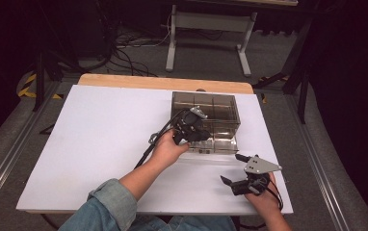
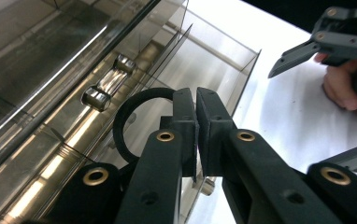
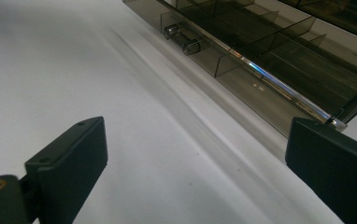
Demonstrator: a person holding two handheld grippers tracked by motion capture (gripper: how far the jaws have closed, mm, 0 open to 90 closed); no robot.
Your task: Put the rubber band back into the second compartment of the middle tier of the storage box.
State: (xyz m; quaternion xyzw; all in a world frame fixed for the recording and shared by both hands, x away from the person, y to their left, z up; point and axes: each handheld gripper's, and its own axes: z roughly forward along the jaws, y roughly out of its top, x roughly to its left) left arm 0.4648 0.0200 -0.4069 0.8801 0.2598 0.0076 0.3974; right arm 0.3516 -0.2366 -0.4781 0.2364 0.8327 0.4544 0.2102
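A smoked clear plastic drawer box (image 1: pixel 206 111) stands on the white table (image 1: pixel 100 144), toward its far edge and right of the middle. Its lower drawer (image 1: pixel 216 143) is pulled partway out toward the person, and thin dividers split it into compartments. A small metal bar handle (image 3: pixel 181 39) sits on the drawer front.

The left gripper (image 1: pixel 194 130) is held by the left hand (image 1: pixel 167 149) over the front left part of the box, just above the open drawer. In the left gripper view its two black jaws stand pressed nearly together, clamped on a black ring (image 2: pixel 132 119), whose curved band loops out to the left of the jaws. The ring hangs over the drawer's compartments, close to the handle (image 2: pixel 106 88); whether it touches the drawer floor cannot be told.

The right gripper (image 1: pixel 237 169) is near the table's front right corner, held by the right hand (image 1: pixel 266 197), with a grey three-cornered plate (image 1: pixel 261 165) on top. Its jaws are spread wide apart and hold nothing; in the right gripper view they frame bare white tabletop, with the drawer's front wall (image 3: pixel 242 65) running across beyond them. It is apart from the box, just in front of the drawer's right end.

A denim sleeve (image 1: pixel 110 204) covers the left forearm at the table's near edge
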